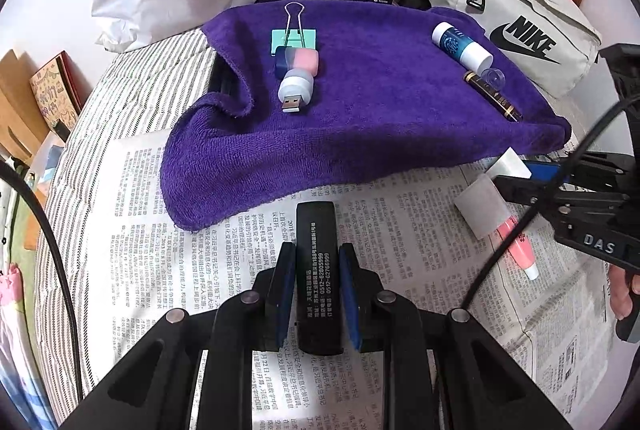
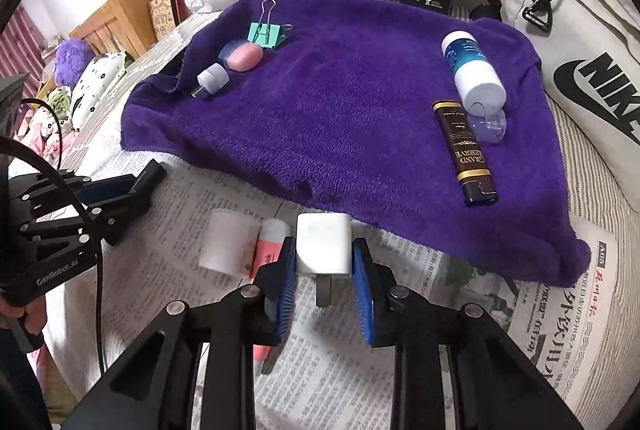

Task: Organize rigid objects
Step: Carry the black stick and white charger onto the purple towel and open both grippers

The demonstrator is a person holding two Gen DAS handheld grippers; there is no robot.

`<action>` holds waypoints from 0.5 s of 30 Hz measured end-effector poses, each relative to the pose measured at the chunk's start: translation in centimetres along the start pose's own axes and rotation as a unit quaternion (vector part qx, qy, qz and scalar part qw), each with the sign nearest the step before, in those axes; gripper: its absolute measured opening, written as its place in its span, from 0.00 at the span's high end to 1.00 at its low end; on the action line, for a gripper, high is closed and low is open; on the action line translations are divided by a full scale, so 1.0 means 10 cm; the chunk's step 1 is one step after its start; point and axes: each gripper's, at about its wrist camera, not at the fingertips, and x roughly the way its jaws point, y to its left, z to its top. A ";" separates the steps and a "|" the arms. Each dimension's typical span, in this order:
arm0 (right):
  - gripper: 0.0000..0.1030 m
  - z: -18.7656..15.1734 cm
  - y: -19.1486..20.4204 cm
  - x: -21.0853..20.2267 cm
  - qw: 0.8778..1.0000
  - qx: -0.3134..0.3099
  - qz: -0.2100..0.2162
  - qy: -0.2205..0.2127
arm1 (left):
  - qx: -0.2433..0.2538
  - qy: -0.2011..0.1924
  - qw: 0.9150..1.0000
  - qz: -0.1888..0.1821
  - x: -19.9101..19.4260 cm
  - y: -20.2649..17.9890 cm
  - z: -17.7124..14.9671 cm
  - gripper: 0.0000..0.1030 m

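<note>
Looking along my left gripper (image 1: 318, 284), I see its blue pads flanking a black lighter (image 1: 318, 270) that lies on the newspaper (image 1: 160, 230), long axis running straight away from me toward the purple towel (image 1: 360, 110); slim gaps show on both sides, so the fingers are spread around it, and its near end is partly hidden between them. My right gripper (image 2: 324, 266) pinches a white charger plug (image 2: 323, 244), prongs pointing back at the camera. Beside it a pink tube (image 2: 266, 250) is half hidden under a white block (image 2: 228, 242) and my left finger. On the towel's left edge sit a green binder clip (image 2: 264, 32), a pink-and-blue case (image 2: 242, 56) and a white USB plug (image 2: 212, 78). Near its right edge lie a blue-and-white bottle (image 2: 472, 70) and a brown tube (image 2: 466, 154) pointing toward me. A Nike bag (image 2: 580, 42) is cut off at right.
</note>
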 end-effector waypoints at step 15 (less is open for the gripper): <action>0.74 -0.32 -0.27 -0.35 1.000 0.017 -0.016 0.006 | -0.002 0.002 1.000 -0.005 -0.02 0.02 -0.03 0.79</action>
